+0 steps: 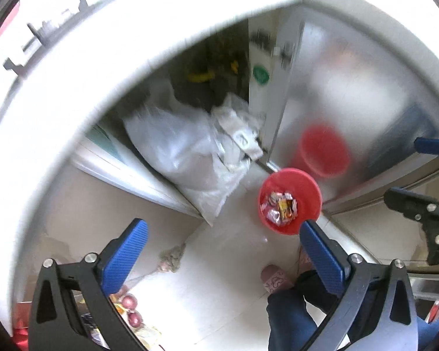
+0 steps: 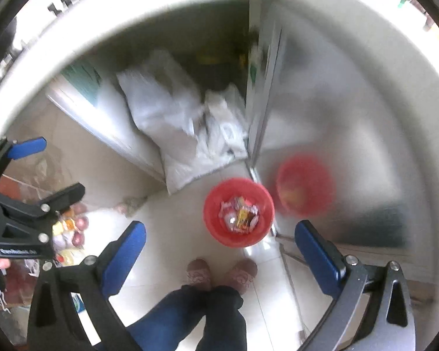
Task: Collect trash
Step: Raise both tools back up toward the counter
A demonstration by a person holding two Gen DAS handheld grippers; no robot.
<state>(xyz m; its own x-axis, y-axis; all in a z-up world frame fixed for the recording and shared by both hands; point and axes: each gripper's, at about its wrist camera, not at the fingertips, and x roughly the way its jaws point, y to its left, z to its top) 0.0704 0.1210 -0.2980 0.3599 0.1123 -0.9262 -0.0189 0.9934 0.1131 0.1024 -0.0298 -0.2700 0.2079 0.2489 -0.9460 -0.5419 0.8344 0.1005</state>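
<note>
A small red bin (image 1: 289, 200) stands on the pale tiled floor, far below both grippers, with several crumpled snack wrappers (image 1: 279, 209) inside. The right wrist view has the same red bin (image 2: 238, 212) and wrappers (image 2: 240, 215) nearly straight beneath. My left gripper (image 1: 222, 248) is open, blue pads wide apart, nothing between them. My right gripper (image 2: 221, 251) is open too and holds nothing. Each gripper shows at the edge of the other's view: the right gripper (image 1: 424, 172) and the left gripper (image 2: 52, 169).
White plastic sacks (image 1: 190, 152) lean in the corner against a white cabinet. A shiny metal door (image 1: 351, 102) mirrors the bin. A person's slippers (image 2: 219, 275) and blue trouser legs stand close to the bin. A bag of onions (image 1: 130, 310) lies at left. A white counter edge (image 1: 58, 117) arcs overhead.
</note>
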